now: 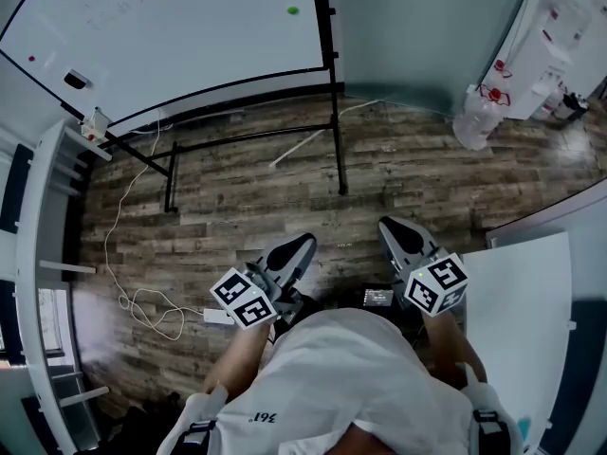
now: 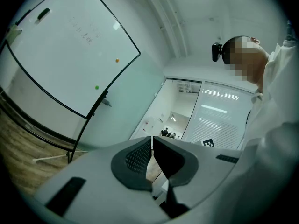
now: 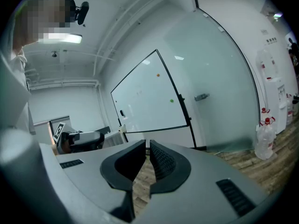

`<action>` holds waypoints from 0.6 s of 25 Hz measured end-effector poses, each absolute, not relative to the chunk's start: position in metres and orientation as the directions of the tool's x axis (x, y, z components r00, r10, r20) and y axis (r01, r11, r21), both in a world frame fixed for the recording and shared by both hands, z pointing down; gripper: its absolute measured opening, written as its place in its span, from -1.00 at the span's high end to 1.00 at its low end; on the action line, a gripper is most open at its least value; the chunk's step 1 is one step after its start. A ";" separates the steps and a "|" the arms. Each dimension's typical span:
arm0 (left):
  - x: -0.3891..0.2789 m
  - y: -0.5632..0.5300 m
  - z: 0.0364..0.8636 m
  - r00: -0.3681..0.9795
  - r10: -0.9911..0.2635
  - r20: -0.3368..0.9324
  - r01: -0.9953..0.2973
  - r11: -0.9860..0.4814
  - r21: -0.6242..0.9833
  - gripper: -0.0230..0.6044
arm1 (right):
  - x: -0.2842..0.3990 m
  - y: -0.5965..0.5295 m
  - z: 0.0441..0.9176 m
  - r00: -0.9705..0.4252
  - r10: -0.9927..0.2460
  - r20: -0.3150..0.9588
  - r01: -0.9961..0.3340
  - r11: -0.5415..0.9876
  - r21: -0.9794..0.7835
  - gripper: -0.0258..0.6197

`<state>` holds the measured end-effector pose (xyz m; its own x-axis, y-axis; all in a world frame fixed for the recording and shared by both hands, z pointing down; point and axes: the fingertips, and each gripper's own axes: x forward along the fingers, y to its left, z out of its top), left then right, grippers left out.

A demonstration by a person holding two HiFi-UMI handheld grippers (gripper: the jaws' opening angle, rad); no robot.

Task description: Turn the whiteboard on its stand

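Whiteboard [image 1: 190, 36], one, on one stand [image 1: 335, 131]; left gripper [image 1: 302, 245], right gripper [image 1: 392, 228], jaws together

A grey-brown wood-plank floor [image 1: 408, 169] runs to a pale teal glass wall [image 1: 427, 27]. A white water dispenser [image 1: 545, 41] stands at the right, a clear bottle [image 1: 474, 117] beside it. A white cable [image 1: 119, 245] trails along the left. A ceiling light [image 3: 63, 38] glows overhead.

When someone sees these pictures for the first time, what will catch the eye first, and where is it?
The large white whiteboard with a black frame, on its black metal stand, fills the head view's top left. Low in the centre, the grey left gripper and right gripper point towards it, both shut and empty. A white cable loops over the wooden floor at left.
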<state>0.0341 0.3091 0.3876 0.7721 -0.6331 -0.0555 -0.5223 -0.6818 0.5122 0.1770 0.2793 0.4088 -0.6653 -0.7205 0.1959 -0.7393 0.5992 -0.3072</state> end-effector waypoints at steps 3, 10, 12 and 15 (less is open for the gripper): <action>0.034 0.305 0.386 0.767 -0.639 -0.054 -0.531 -0.680 0.506 0.86 | 0.175 0.273 0.409 -0.673 -0.715 0.190 -0.733 0.609 -0.304 0.83; 0.015 0.272 0.385 0.762 -0.644 -0.071 -0.537 -0.689 0.486 0.86 | 0.148 0.239 0.408 -0.692 -0.703 0.163 -0.714 0.632 -0.301 0.83; 0.009 0.256 0.385 0.766 -0.638 -0.080 -0.530 -0.697 0.484 0.86 | 0.142 0.226 0.407 -0.689 -0.708 0.155 -0.716 0.632 -0.298 0.83; 0.001 0.228 0.381 0.777 -0.623 -0.090 -0.516 -0.713 0.475 0.86 | 0.132 0.202 0.405 -0.680 -0.717 0.153 -0.724 0.624 -0.293 0.83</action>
